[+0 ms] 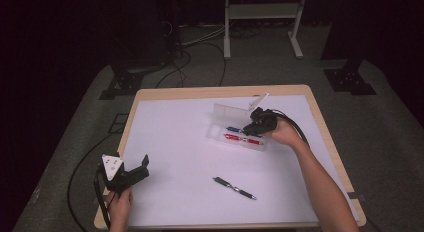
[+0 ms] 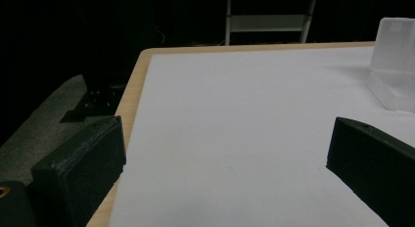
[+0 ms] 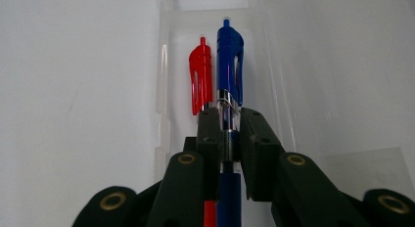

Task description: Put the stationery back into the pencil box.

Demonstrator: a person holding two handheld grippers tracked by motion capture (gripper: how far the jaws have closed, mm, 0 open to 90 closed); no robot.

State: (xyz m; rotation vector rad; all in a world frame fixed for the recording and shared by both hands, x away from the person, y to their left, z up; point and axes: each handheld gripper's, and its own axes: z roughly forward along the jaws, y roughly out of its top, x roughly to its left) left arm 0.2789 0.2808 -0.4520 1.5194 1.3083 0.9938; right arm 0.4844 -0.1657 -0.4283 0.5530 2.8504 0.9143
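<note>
The left gripper (image 2: pixel 222 163) has two black jaws wide apart with nothing between them. Ahead lies a white table sheet (image 2: pixel 244 114). A clear plastic box (image 2: pixel 394 65) stands far ahead on the right.

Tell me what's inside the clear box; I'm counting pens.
The box holds a red pen and a blue pen, which the right gripper clamps. The jaws hide both pens' lower ends.

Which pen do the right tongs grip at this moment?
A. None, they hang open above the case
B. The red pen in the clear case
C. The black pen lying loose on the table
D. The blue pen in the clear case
D: in the right gripper view the right tongs are closed on the barrel of the blue pen, with the red pen lying free beside it in the clear case.
</note>
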